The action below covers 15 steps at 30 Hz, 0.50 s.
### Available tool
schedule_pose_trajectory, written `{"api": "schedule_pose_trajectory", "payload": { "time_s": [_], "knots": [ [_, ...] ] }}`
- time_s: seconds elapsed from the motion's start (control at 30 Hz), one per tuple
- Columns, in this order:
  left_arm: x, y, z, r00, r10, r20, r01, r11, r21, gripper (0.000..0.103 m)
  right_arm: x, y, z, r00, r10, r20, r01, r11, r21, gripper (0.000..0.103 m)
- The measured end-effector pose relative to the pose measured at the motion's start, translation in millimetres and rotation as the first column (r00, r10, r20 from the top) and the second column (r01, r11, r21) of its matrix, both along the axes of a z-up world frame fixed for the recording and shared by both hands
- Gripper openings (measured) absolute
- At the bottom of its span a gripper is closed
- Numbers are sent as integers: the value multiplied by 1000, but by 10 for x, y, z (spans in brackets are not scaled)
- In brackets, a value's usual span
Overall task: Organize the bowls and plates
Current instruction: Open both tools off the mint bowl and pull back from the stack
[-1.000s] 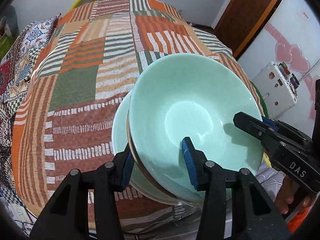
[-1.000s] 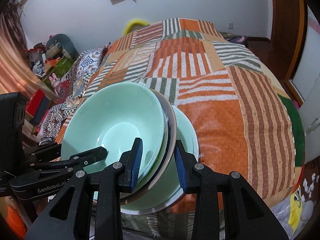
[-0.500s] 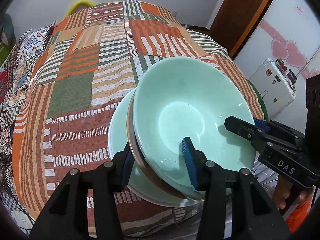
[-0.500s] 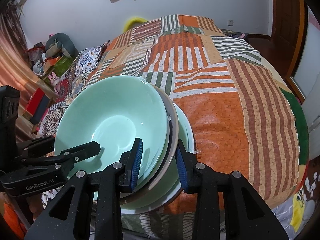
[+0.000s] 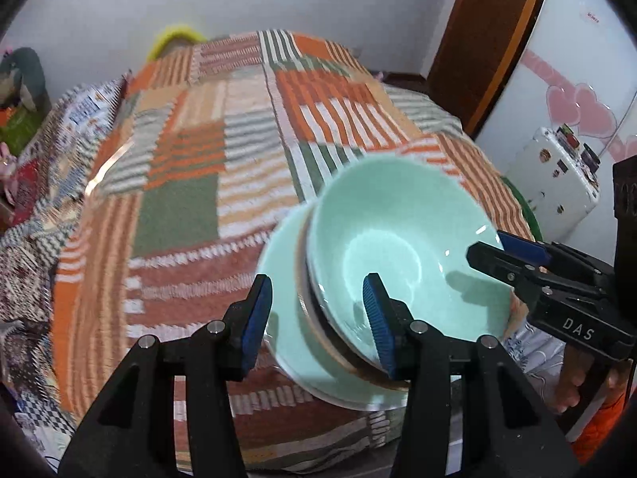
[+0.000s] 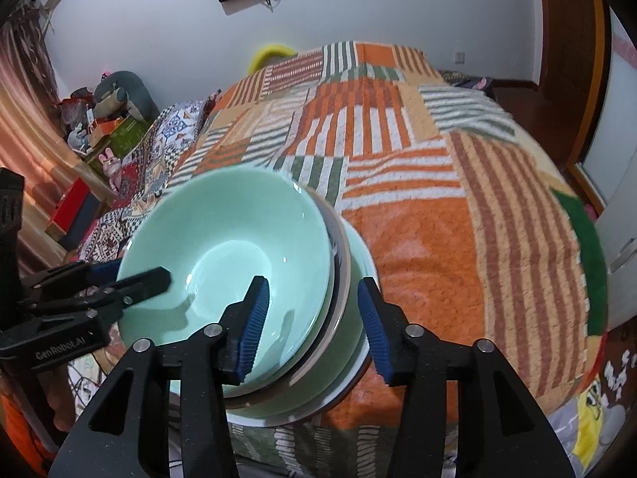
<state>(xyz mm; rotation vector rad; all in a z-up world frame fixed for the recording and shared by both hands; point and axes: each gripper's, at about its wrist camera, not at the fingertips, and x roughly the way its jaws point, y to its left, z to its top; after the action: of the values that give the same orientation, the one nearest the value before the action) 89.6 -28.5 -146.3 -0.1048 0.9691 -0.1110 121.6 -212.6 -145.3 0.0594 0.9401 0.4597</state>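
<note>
Both grippers are letting go of the stack. Left gripper (image 5: 318,318): jaws are now standing wide, blue pads clear of the rims on either side, where half a second ago they were pinched on the stack's edge. Right gripper (image 6: 312,324): same story, jaws spread, one pad sitting inside the top bowl (image 6: 235,255), the other outside the bottom plate (image 6: 358,263), neither looking like it's touching. So nothing is being held by either.

The stack is sitting between each pair of jaws, just ahead of the pads: mint top bowl nested in a brown-rimmed dish (image 6: 340,275), on the pale plate, all resting at the near edge of the striped bedspread (image 6: 458,207). It's leaning a bit toward the left gripper's side.

Reading: the stacking step is looking finished, with the release under way. The stack is close to the bed's edge on soft cloth, so backing both sets of jaws straight out without clipping a rim is what matters next.
</note>
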Motion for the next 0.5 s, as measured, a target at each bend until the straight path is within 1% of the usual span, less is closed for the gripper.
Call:
{"api": "schedule_pose_trajectory", "payload": {
  "time_s": [0.03,0.13,0.2,0.23,0.27,0.33,0.47,0.5],
  "knots": [
    [-18,15,58,1000,5,16,-5,1000,0,47,-4,-8,39,1000,0,10,0,1000,3,46],
    [-94,50,316,995,19,99,-19,1000,-4,47,-37,-33,223,998,-5,63,4,1000,13,47],
    [-173,43,524,984,28,175,-31,999,11,48,-85,-52,386,994,-4,112,2,1000,22,47],
    [-222,32,634,975,33,219,-39,999,22,51,-116,-58,473,990,-4,139,0,1000,28,48],
    [-279,17,744,964,36,264,-46,998,31,56,-143,-64,538,987,-5,162,-1,999,32,49],
    [-397,-7,938,937,44,348,-61,997,38,62,-215,-88,704,975,-8,221,-2,999,44,53],
    [-609,-61,1236,881,49,470,-84,995,53,69,-378,-132,1005,946,-10,324,-12,998,67,54],
    [-668,-81,1298,866,48,498,-89,994,58,71,-429,-146,1074,937,-13,349,-13,997,73,57]
  ]
}}
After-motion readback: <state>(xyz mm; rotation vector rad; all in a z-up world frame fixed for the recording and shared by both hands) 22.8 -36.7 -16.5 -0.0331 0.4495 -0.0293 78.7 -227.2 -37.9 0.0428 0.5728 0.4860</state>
